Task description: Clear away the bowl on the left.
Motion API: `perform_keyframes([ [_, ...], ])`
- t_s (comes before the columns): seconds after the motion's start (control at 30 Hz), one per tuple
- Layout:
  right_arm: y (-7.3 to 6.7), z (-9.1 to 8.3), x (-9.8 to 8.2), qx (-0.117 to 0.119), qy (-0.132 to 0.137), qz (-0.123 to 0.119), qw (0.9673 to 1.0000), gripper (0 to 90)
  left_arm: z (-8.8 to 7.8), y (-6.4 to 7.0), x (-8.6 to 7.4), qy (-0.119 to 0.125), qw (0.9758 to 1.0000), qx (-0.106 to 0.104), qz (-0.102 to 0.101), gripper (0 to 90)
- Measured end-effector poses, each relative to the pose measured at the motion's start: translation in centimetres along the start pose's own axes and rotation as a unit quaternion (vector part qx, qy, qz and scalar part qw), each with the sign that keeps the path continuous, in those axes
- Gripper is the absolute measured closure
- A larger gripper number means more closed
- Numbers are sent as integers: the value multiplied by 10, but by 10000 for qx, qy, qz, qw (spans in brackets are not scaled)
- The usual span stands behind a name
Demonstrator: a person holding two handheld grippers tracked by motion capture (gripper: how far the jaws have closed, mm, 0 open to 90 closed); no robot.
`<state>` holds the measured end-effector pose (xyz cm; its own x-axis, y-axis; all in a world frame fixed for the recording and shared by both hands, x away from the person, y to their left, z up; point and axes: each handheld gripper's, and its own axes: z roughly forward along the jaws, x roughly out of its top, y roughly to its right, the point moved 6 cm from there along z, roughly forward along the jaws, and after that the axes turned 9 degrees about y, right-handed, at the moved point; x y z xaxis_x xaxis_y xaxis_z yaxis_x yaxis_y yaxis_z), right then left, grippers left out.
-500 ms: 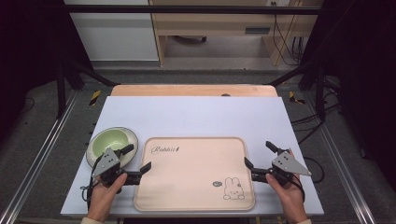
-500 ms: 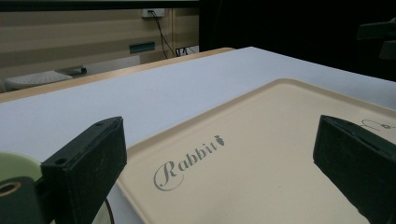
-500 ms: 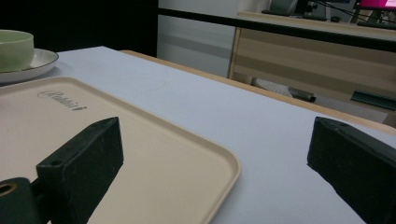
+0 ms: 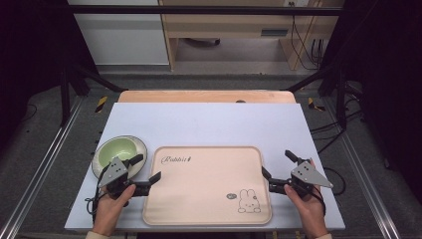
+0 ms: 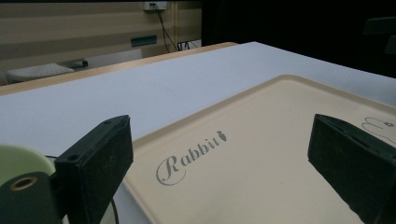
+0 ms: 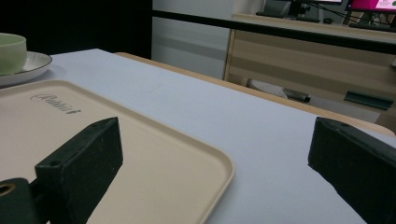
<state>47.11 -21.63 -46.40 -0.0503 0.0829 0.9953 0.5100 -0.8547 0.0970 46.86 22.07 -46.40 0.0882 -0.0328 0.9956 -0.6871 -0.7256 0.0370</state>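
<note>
Both tools stand with jaws spread wide and nothing between them. Compared with half a second earlier, nothing visible has shifted: hands, tray and dishes hold the same places, so no grasp has begun. The left tool (image 4: 147, 170) sits at the left edge of the beige tray (image 4: 209, 199), one jaw over the tray, the other just ahead of the green cup (image 4: 116, 151) on its saucer (image 4: 138, 145). The right tool (image 4: 277, 165) mirrors it at the tray's right edge, one jaw over the tray, the other over the bare counter (image 4: 209, 124). Judgement: both tools appear poised to take the tray's edges.
</note>
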Motion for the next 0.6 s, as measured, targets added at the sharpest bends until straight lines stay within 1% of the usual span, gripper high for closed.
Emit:
perform_keyframes([
  [0.1, -1, 0, 0, 12, 6, 3, 10000, 33, -3, -2, 5, 20, 10000, 82, -17, 56],
  [0.17, -2, 0, 2, 52, 63, 194, 9998, 34, -4, -2, 6, 15, 10000, 83, -11, 52],
  [0.2, -2, -1, 3, 45, 113, 310, 9994, 34, -6, -4, 11, 37, 9999, 153, 15, 47],
  [0.23, -2, -1, 4, 36, 124, 337, 9993, 34, -6, -5, 14, 40, 9998, 183, 30, 47],
  [0.3, -2, -2, 4, 43, 121, 332, 9994, 34, -7, -6, 15, 30, 9998, 206, 37, 46],
  [0.33, -1, -2, 3, 18, 90, 257, 9996, 33, -8, -10, 22, 24, 9996, 292, 66, 47],
  [0.4, 0, -3, 3, -17, 66, 180, 9998, 33, -11, -15, 29, -14, 9990, 443, 63, 51],
  [0.47, 1, -8, 5, -121, 93, 222, 9996, 36, -15, -22, 37, -113, 9980, 604, 128, 55],
  [0.5, 1, -8, 5, -121, 93, 222, 9996, 36, -15, -22, 37, -113, 9980, 604, 128, 58],
  [0.53, -1, -10, 9, -149, 117, 210, 9996, 36, -16, -26, 43, -143, 9978, 629, 150, 57],
  [0.57, -2, -10, 8, -148, 87, 181, 9997, 36, -17, -29, 53, -300, 9970, 629, 331, 56],
  [0.6, -2, -9, 7, -134, 53, 164, 9998, 36, -19, -32, 59, -380, 9960, 662, 475, 56],
])
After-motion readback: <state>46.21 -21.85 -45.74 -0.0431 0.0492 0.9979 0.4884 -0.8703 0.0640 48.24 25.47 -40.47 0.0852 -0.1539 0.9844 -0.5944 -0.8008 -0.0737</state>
